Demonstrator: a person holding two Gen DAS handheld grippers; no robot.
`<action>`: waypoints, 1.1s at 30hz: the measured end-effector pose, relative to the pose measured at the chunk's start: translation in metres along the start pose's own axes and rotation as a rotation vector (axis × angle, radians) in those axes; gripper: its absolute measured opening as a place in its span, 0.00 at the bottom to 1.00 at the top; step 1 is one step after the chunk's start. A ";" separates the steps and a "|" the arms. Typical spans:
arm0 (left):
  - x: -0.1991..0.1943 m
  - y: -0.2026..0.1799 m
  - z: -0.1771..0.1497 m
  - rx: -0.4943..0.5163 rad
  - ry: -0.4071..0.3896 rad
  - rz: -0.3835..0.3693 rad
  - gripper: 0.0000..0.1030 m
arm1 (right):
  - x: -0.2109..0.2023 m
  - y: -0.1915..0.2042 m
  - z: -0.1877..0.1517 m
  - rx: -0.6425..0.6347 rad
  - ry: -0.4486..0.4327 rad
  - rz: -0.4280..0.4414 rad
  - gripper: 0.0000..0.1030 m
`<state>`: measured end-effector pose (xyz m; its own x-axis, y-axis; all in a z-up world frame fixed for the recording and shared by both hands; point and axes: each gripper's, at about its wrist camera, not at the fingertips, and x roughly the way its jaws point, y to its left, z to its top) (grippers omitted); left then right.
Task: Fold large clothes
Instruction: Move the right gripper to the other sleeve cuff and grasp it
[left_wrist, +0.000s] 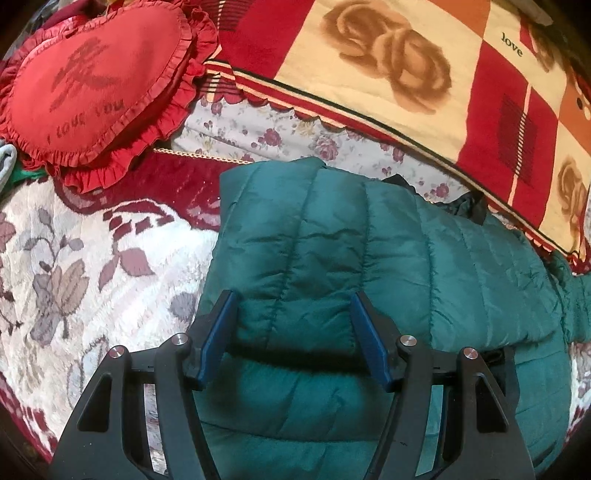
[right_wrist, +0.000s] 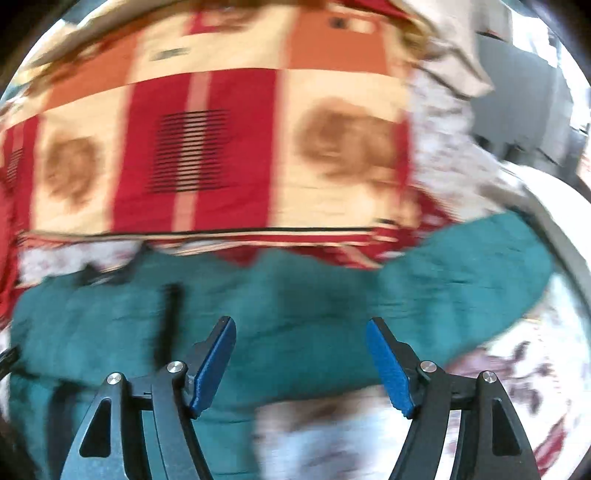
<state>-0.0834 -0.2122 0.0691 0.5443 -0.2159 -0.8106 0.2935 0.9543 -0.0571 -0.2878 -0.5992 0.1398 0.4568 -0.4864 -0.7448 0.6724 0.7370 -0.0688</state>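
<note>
Green quilted jacket (left_wrist: 332, 258) lies folded on the bed's flowered cover (left_wrist: 92, 266), its far edge against the rose blanket (left_wrist: 388, 66). Bare cover lies to its left; a heart pillow (left_wrist: 99, 85) sits beyond. Left tool (left_wrist: 293, 306) and right tool (right_wrist: 301, 332) are both spread, pinching nothing.

The left gripper (left_wrist: 293, 301) points steeply downward, its blue-padded jaws spread wide apart. The right gripper (right_wrist: 301, 326) also angles downward, jaws parted, gripping nothing.
</note>
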 end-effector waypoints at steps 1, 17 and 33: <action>0.000 0.000 -0.001 0.000 -0.001 -0.002 0.62 | 0.004 -0.018 0.002 0.025 0.001 -0.040 0.68; -0.002 0.007 0.000 -0.021 -0.004 -0.024 0.62 | 0.008 -0.089 0.000 0.143 0.036 -0.138 0.69; 0.008 0.010 -0.009 -0.025 -0.015 -0.012 0.69 | 0.006 -0.110 -0.002 0.159 0.041 -0.171 0.74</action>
<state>-0.0836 -0.2019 0.0568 0.5525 -0.2307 -0.8010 0.2809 0.9563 -0.0817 -0.3603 -0.6827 0.1421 0.3065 -0.5759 -0.7579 0.8228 0.5606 -0.0932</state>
